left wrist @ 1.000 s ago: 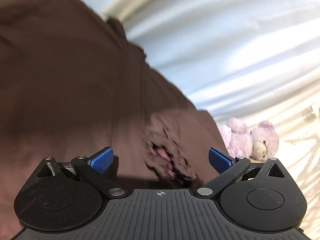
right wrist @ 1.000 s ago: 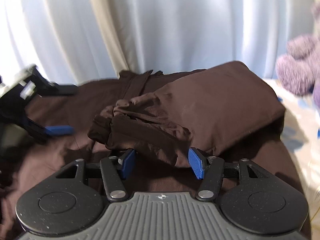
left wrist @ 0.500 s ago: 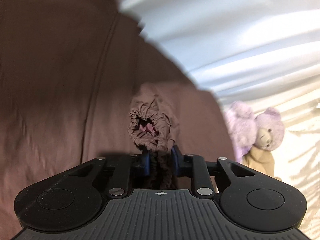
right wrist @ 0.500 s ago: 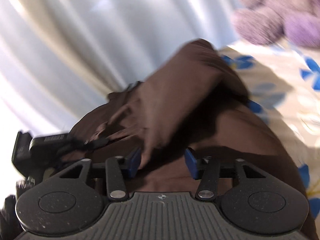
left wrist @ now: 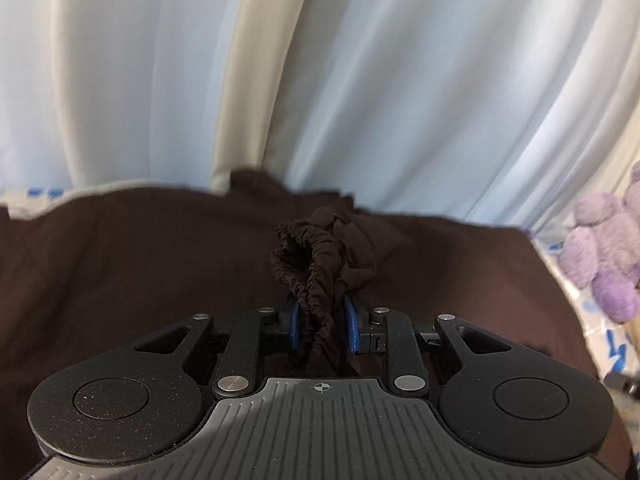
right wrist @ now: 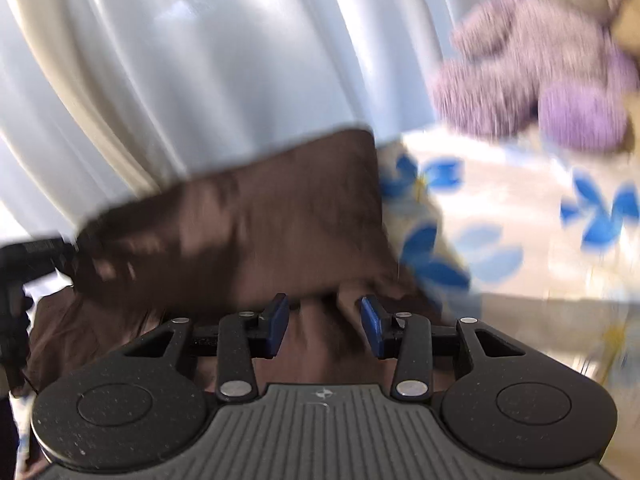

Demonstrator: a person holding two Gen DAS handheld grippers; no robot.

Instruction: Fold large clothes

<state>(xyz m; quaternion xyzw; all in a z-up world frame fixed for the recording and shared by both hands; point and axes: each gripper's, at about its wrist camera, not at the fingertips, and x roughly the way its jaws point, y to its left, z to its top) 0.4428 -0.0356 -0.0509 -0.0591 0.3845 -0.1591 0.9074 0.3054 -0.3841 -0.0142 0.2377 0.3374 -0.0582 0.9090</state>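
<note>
A large dark brown garment (left wrist: pixel 120 264) lies spread on the bed, partly folded over itself. My left gripper (left wrist: pixel 322 320) is shut on its gathered elastic cuff (left wrist: pixel 316 256), which bunches up between the blue pads. In the right wrist view the garment's folded layer (right wrist: pixel 256 216) lies just ahead, blurred by motion. My right gripper (right wrist: pixel 324 320) is open, with brown cloth between and under its blue pads. The left gripper's black body (right wrist: pixel 28 256) shows at the left edge of the right wrist view.
A white and cream curtain (left wrist: pixel 360 80) hangs close behind the bed. A purple teddy bear (right wrist: pixel 540 72) sits at the right, also in the left wrist view (left wrist: pixel 608 256). The bedsheet (right wrist: pixel 520 232) is pale with blue flowers.
My left gripper closed on the gathered cuff and lifted level towards the curtain. My right gripper swung right along the folded layer, jaws still open.
</note>
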